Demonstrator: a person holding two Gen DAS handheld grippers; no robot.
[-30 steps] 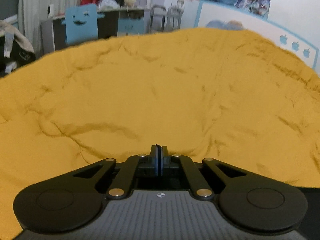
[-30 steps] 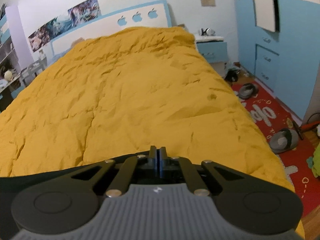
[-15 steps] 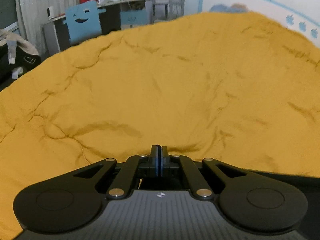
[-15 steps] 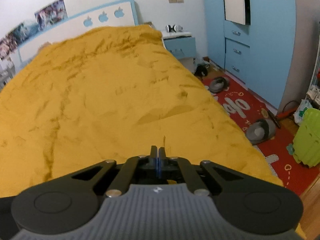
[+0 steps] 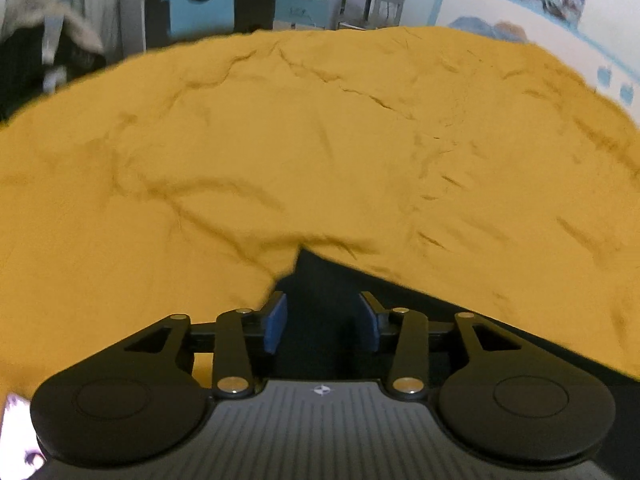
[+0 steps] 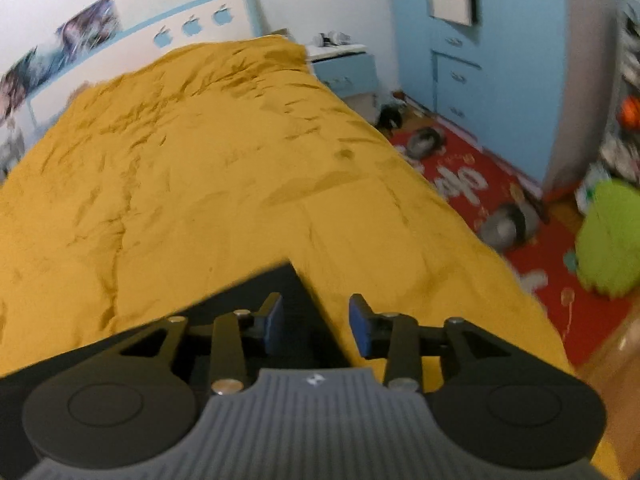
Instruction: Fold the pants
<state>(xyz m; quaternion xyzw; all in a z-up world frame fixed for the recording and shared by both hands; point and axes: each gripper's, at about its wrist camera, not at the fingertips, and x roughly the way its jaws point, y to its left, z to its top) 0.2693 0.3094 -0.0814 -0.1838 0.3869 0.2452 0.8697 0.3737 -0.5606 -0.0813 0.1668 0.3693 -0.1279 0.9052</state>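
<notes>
**Fold pants: release stage**

The yellow bedspread (image 5: 320,140) carries the dark pants (image 5: 400,304) at its near edge. Left gripper (image 5: 320,322) and right gripper (image 6: 314,330) have just been opening; both stand half-open, gripping nothing. Fold count: cannot tell.

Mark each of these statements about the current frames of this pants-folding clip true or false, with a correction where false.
1. The dark pants lie on a yellow bedspread. True.
2. The left gripper is clamped shut. False: its fingers stand apart, having just been opening, with dark fabric under the gap and neither pad pressing on it.
3. The right gripper is open. True; it too has just been opening.
4. The rug beside the bed is green. False: it is red.
5. The wardrobe is blue. True.
</notes>
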